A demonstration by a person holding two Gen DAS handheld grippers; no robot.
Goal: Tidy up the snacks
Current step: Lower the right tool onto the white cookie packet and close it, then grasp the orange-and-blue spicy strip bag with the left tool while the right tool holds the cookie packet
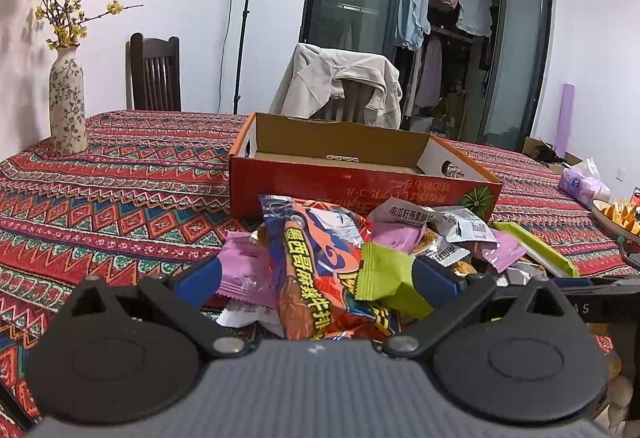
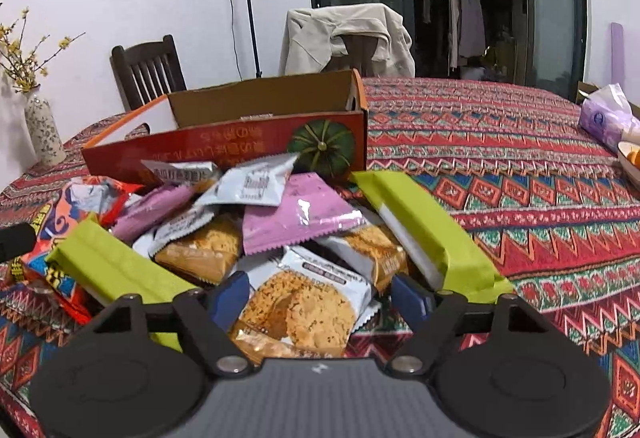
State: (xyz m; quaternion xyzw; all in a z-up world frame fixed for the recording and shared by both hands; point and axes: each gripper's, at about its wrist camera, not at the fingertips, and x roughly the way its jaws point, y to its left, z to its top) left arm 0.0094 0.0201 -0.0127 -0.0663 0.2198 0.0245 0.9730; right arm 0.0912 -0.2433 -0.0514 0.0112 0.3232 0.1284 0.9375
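Patterned red, green and blue cloth covers the table (image 2: 520, 166), which stands in a white-walled room with dark glass doors and hanging clothes behind. At its middle sits an open red cardboard box (image 2: 248, 146), and every place below is given from that box. Directly in front of the box, touching its near wall, lies a heap of snack packets (image 2: 280, 222): pink, lime-green, white and orange wrappers piled loosely. The right gripper (image 2: 320, 298) hangs over the heap's near edge, on the side away from the box, jaws apart, with a clear packet of golden crumbly cake (image 2: 304, 310) lying between its blue pads; whether the pads press on it cannot be told. The left gripper (image 1: 316, 278) stands at the heap's left end, jaws spread around a long red-and-blue packet (image 1: 312, 258) and a lime-green one (image 1: 380, 278), with gaps showing. Lower packets are buried. Left of the box stands a flowered vase (image 1: 67, 106); behind it, a chair draped with a beige jacket (image 1: 340, 82).
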